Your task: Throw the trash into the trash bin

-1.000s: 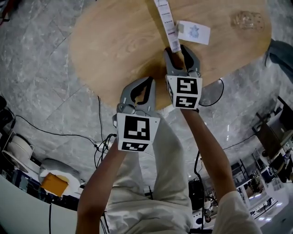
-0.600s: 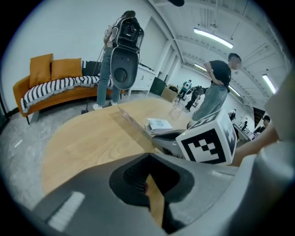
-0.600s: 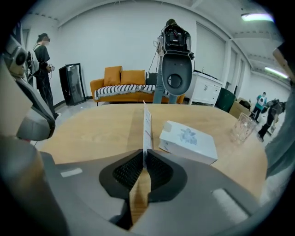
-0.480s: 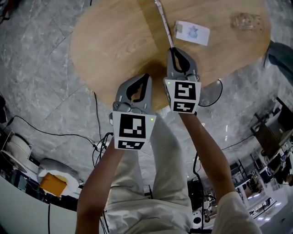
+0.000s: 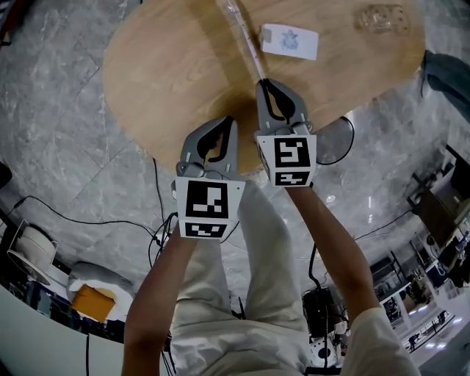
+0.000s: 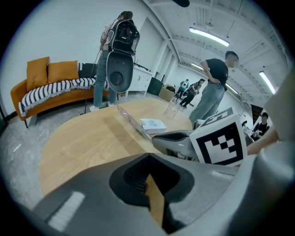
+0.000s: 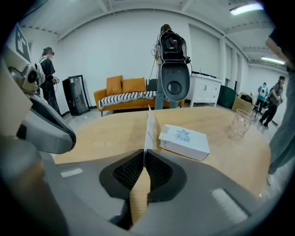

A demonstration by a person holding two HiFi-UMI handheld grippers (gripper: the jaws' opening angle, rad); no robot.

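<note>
A long, thin clear-and-white strip of trash point(image 5: 244, 40) runs across the round wooden table point(image 5: 169, 66). Its near end is pinched in my right gripper point(image 5: 262, 83), which is shut on it. In the right gripper view the strip point(image 7: 149, 125) stands on edge, rising straight out of the closed tips of that gripper point(image 7: 144, 154). My left gripper point(image 5: 228, 122) hovers over the table's near edge, just left of the right one, shut with nothing in it. The left gripper view shows the strip point(image 6: 131, 120) slanting across the tabletop beyond the left gripper point(image 6: 148, 159).
A white box point(image 5: 290, 41) lies right of the strip, and a clear glass point(image 5: 382, 18) stands at the table's far right. A dark sleeve point(image 5: 444, 73) borders the right edge. Cables point(image 5: 158, 213) trail over the marble floor. People point(image 6: 214, 87) and an orange sofa point(image 6: 50, 87) are beyond.
The right gripper's jaws, open around the strip's end a second ago, have shut on it. The strip has turned from flat to edge-on. Both grippers shifted slightly left.
</note>
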